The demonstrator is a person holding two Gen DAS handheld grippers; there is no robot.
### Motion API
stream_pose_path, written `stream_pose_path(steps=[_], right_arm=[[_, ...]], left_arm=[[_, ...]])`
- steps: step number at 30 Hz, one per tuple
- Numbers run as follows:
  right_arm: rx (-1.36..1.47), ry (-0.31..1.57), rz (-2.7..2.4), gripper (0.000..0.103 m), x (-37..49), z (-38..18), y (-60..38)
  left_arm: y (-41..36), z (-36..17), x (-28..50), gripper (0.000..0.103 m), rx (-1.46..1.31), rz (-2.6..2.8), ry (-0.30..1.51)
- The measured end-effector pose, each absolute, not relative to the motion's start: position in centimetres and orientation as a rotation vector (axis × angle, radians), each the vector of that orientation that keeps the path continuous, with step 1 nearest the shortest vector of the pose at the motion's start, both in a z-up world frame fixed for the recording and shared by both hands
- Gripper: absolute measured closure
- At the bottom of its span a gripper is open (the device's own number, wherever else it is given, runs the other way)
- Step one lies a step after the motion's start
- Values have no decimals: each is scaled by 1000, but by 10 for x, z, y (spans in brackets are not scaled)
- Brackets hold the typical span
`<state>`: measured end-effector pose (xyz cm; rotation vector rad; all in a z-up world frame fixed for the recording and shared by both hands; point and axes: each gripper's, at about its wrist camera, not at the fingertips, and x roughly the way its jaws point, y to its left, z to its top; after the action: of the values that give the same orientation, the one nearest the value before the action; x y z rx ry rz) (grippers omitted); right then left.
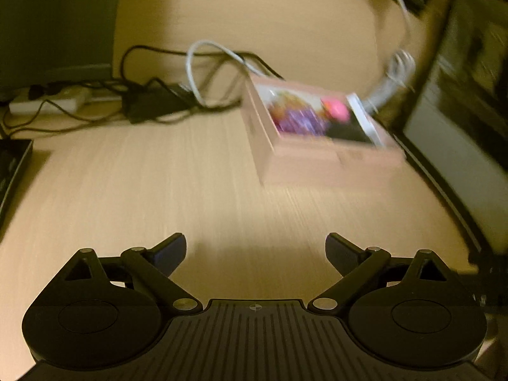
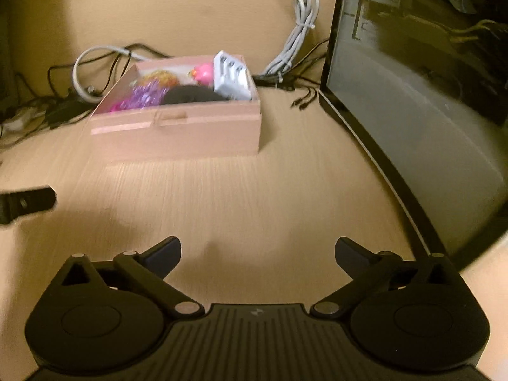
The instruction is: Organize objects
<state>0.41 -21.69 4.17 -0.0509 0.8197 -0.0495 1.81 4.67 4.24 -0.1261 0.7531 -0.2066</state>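
Box [image 2: 177, 127] filled, on desk [image 2: 238, 197]; grippers [image 1: 255, 254] [image 2: 257, 255] empty, spread

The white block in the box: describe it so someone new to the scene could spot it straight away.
Start at the dark computer case on the right of the desk; the pink cardboard box stands just left of it. The white block leans in the box's back right corner, beside a pink toy. It alone is pale, boxy and ribbed on top; its neighbours are colourful or black.

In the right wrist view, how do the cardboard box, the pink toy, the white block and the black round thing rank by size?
Largest to smallest:
1. cardboard box
2. white block and black round thing, too alike to rank, the latter partly hidden
3. pink toy
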Motion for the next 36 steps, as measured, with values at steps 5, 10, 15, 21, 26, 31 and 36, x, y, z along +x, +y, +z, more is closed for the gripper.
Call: stream_pose_path(steps=[5,10,15,21,26,31,36], right_arm=[[-59,856,-41,0,-12,31,-215],[-91,870,21,0,-18,21,-217],[-116,825,71,0,-14,13,-223],[-47,750,117,0,5,5,-239],[-58,689,132,0,15,1,-239],[-40,693,130,0,27,0,-247],[-39,694,126,0,33,0,-248]], left_arm=[[42,30,-9,5,-110,-201,787],[38,22,-23,5,-115,-151,758],[28,14,-21,5,-116,-95,735],[11,5,-12,5,-84,-62,659],[0,3,0,5,-72,-46,660],[-15,1,15,4,24,-45,685],[-18,0,20,3,20,-22,688]])
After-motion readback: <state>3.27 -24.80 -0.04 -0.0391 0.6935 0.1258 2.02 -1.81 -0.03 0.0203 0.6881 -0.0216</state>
